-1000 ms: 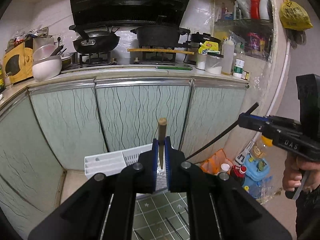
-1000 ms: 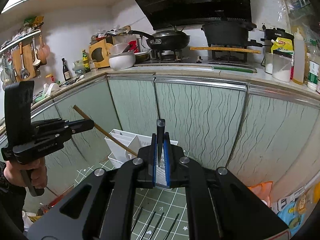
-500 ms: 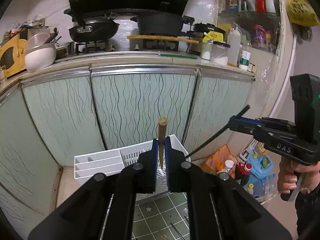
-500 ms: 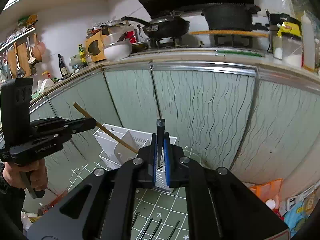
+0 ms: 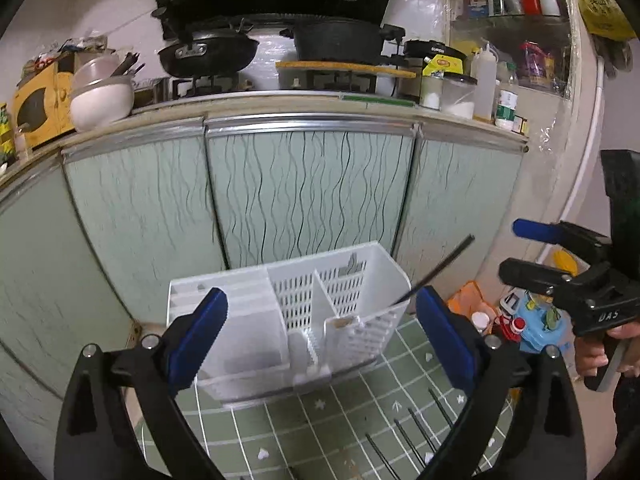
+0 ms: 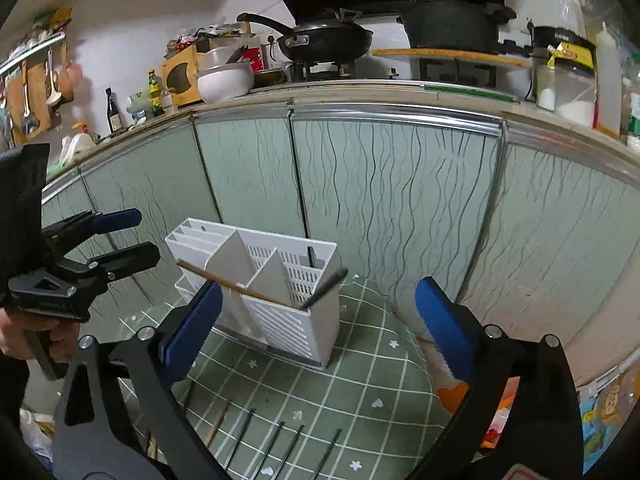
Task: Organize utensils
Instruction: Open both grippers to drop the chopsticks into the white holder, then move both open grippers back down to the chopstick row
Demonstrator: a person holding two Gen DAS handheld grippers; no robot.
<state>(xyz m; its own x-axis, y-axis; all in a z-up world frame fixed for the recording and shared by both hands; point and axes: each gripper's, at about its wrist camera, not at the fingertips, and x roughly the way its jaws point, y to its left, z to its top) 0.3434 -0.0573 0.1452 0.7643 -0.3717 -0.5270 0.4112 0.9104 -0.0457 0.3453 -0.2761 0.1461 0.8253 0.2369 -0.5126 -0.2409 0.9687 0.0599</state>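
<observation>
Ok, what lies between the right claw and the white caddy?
In the right wrist view, only bare green checked mat lies between the open right claw and the white caddy; loose chopsticks lie nearer the camera.

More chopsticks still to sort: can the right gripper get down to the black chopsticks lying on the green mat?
Probably yes. The right gripper is open and empty, and the black chopsticks lie bare on the green mat just below it, nearer than the white utensil caddy. Nothing covers them.
</observation>
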